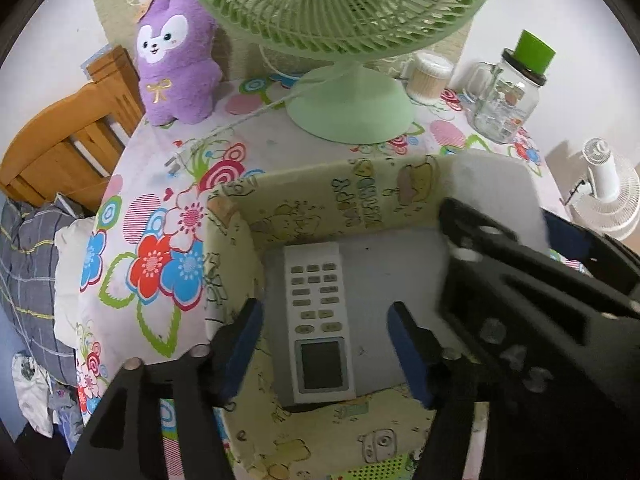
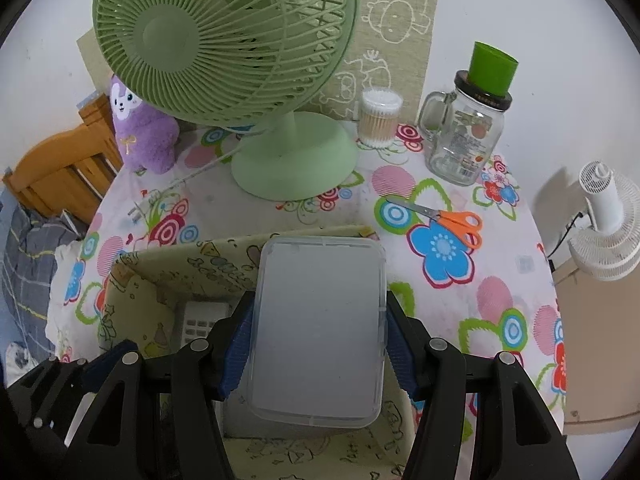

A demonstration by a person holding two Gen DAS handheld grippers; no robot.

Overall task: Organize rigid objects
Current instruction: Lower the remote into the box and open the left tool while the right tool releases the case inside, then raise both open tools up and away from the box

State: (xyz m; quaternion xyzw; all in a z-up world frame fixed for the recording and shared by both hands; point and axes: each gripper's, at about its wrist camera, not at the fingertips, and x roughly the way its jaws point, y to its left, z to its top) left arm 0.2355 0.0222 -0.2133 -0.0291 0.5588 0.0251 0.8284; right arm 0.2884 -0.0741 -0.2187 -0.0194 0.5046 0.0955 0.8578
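Plastic lid (image 2: 320, 328): clamped in right gripper (image 2: 318, 344) above storage box (image 1: 236, 240)
Left gripper (image 1: 324, 344): jaws apart over remote (image 1: 318, 320)
Risk: lid drops crooked, smacks remote

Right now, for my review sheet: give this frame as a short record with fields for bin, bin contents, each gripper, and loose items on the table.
bin: yellow cartoon-print storage box, open top, on the floral tablecloth
bin contents: white remote control lying flat on the floor, buttons up
left gripper: open, pads either side of the remote, not touching it
right gripper: shut on a translucent plastic case, held over the box
loose items: orange scissors, green fan, glass jar, cotton swab tub, purple plush
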